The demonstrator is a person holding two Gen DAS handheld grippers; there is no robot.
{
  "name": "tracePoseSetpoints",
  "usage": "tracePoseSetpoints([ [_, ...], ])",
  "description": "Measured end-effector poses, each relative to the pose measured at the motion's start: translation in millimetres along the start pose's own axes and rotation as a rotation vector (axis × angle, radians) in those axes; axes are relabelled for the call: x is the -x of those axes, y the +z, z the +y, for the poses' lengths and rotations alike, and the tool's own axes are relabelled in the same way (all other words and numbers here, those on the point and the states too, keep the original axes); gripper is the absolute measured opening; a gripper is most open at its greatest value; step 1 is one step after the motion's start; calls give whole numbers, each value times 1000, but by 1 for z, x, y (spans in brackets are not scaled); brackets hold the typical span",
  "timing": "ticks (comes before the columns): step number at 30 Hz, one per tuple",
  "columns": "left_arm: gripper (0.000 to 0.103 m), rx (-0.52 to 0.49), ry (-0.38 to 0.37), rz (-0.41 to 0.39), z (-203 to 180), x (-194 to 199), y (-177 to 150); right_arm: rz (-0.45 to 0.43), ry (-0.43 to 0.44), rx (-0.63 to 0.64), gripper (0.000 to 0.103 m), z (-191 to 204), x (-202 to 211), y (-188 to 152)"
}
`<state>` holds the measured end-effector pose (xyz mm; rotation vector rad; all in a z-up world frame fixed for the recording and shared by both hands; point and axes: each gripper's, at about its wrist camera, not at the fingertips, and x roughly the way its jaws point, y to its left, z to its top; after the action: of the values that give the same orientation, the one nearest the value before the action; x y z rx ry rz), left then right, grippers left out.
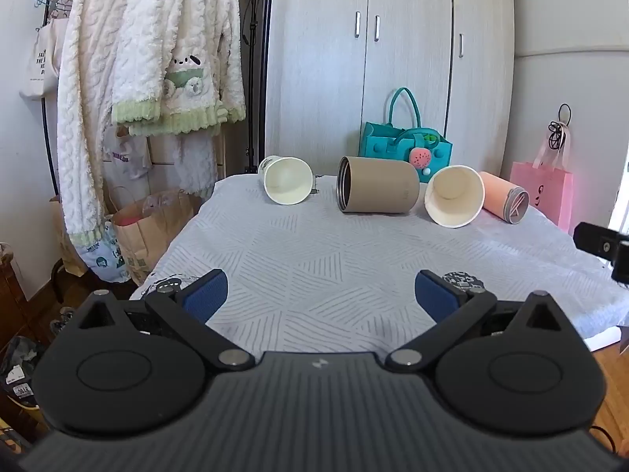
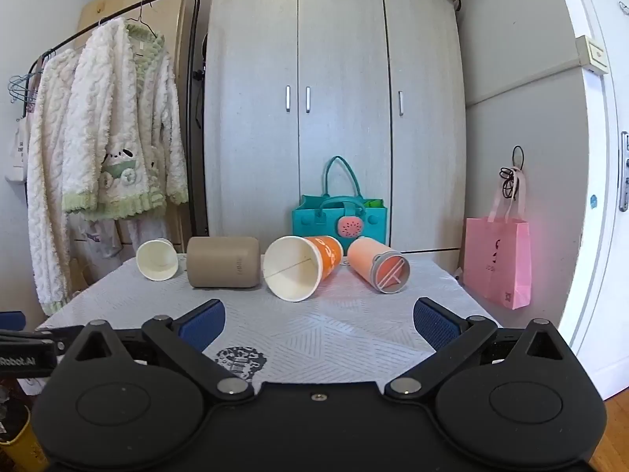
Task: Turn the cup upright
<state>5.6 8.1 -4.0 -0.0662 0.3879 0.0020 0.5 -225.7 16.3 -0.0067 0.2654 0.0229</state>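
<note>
Several cups lie on their sides along the far edge of the table (image 1: 314, 267): a white paper cup (image 1: 286, 179) (image 2: 157, 259), a tan tumbler (image 1: 377, 190) (image 2: 223, 262), an orange paper cup (image 1: 454, 196) (image 2: 300, 267) with its mouth towards me, and a pink tumbler (image 1: 504, 201) (image 2: 378, 270). My left gripper (image 1: 320, 295) is open and empty over the near part of the table, well short of the cups. My right gripper (image 2: 319, 322) is open and empty, facing the orange cup and pink tumbler from a distance.
A teal felt bag (image 1: 405, 141) (image 2: 339, 216) stands behind the cups before a wardrobe (image 2: 334, 118). A pink paper bag (image 2: 497, 259) hangs at the right. A clothes rack with fluffy robes (image 1: 149, 78) and paper bags stands left of the table.
</note>
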Motion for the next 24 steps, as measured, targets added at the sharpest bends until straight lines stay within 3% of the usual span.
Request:
tracePoseSetpoints([
  [24,103,16,-14,30,3,0,-3,31,-28,58,103,2,-2,-4],
])
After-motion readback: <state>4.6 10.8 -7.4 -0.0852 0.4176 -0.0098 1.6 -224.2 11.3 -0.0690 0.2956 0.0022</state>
